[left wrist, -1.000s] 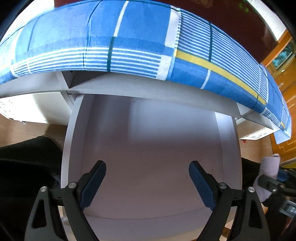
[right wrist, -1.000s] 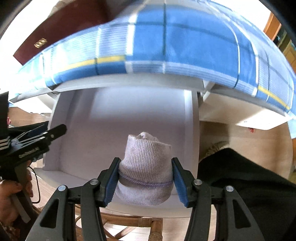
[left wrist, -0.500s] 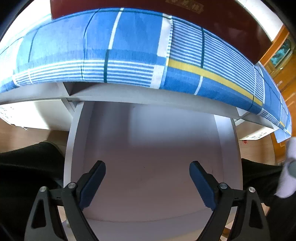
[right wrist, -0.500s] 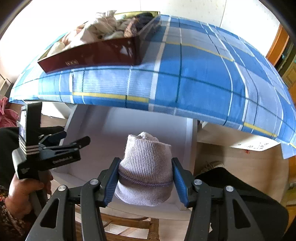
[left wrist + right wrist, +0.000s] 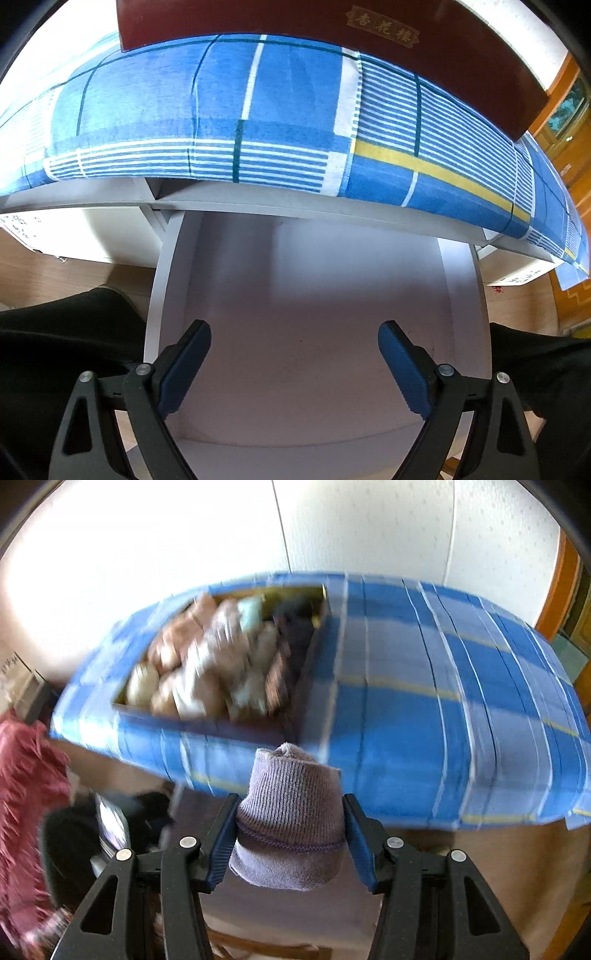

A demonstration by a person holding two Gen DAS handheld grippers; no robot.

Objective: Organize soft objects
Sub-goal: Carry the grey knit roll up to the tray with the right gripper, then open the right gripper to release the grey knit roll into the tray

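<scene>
My right gripper is shut on a rolled lilac-grey sock and holds it in the air in front of the table edge. Beyond it a dark red box full of several rolled socks sits on the blue checked tablecloth; this view is motion-blurred. My left gripper is open and empty, over the open white drawer below the table. The red box's side shows at the top of the left wrist view.
A pink fluffy cloth hangs at the left. The person's dark trouser legs flank the drawer. A wooden door frame stands at the right, with a white wall behind the table.
My right gripper has risen with the sock from over the drawer to above table height, so the box's contents now show. My left gripper stayed open over the drawer, shifting slightly.
</scene>
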